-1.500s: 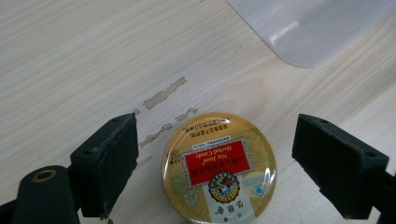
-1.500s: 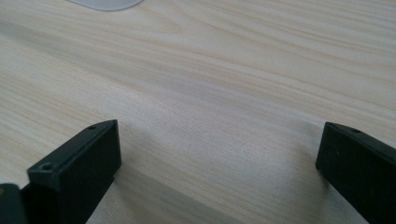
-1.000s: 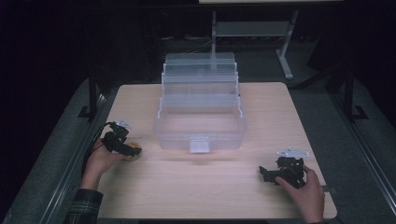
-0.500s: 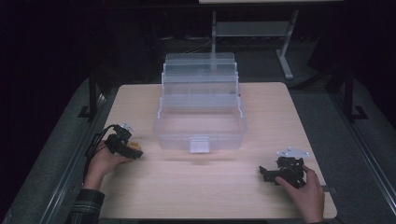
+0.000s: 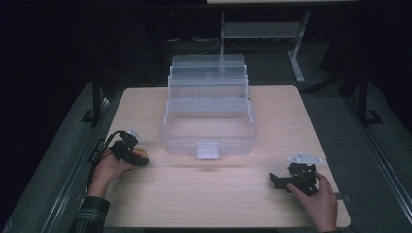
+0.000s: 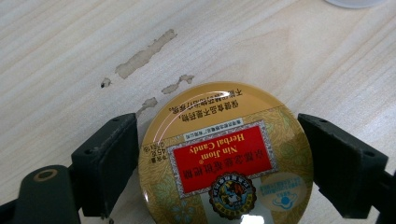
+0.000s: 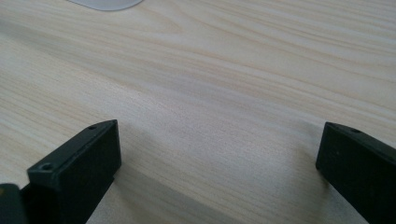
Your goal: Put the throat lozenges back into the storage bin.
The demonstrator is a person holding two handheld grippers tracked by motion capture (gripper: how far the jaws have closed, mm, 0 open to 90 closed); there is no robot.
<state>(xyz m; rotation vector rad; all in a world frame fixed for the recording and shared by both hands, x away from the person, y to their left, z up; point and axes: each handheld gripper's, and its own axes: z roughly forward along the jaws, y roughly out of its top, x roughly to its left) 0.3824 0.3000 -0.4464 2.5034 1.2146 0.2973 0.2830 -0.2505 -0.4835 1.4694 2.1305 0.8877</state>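
Observation:
A round gold candy tin [image 6: 224, 158] with a red "Herbal Candy" label sits between the two jaws of my left gripper [image 6: 217, 121], and both jaws touch its rim. The high view places this gripper [image 5: 137, 158] and the tin [image 5: 141, 153] near the table's left edge, left of the clear box. At the front right my right gripper [image 5: 273, 180] rests low over bare wood. Its jaws [image 7: 219, 126] stand wide apart with nothing between them.
An open clear plastic tiered box [image 5: 209, 145] with a front latch stands in the middle of the wooden table [image 5: 218, 199], its trays stepped up toward the back. Some pale scuff marks [image 6: 144, 53] mark the wood just beyond the tin.
My left gripper has shifted slightly toward the near side and right, toward the tin. The right gripper has stayed where it was.

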